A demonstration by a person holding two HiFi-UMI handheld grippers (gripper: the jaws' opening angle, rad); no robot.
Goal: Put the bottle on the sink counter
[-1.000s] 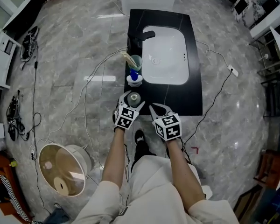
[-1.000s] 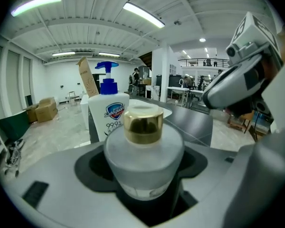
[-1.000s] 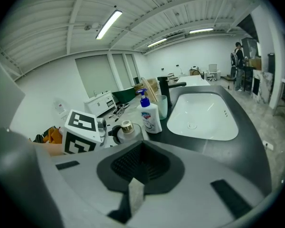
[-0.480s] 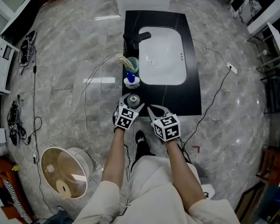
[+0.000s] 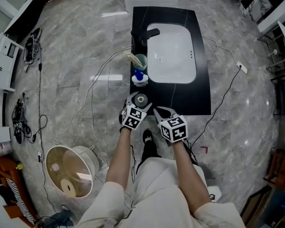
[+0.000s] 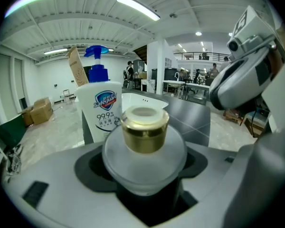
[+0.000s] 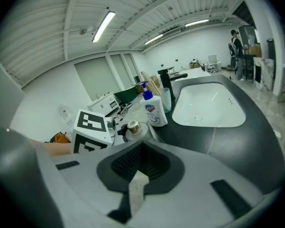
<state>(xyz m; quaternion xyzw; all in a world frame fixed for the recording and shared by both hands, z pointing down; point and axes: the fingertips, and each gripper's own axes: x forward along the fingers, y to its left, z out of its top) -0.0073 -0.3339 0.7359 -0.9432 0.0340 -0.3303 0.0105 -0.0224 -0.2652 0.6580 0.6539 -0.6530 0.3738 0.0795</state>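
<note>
A frosted bottle with a gold cap (image 5: 140, 99) stands upright at the near left corner of the black sink counter (image 5: 199, 94). My left gripper (image 5: 139, 103) is shut on it. In the left gripper view the bottle (image 6: 143, 141) sits between the jaws, with a white Safeguard pump bottle (image 6: 99, 108) close behind it. I cannot tell if its base touches the counter. My right gripper (image 5: 164, 111) is open and empty just right of the bottle, over the counter's front edge. From the right gripper view the bottle (image 7: 132, 128) shows beside the left gripper's marker cube.
The white basin (image 5: 173, 51) fills the counter's middle, with a black faucet (image 5: 145, 34) at its left. A green cup (image 5: 139, 61) and the pump bottle (image 5: 139, 77) line the left strip. A round bin (image 5: 69, 170) and cables (image 5: 90, 94) lie on the floor.
The head camera has shifted a little. Both grippers and the bottle stay at the counter's near left corner with no clear movement.
</note>
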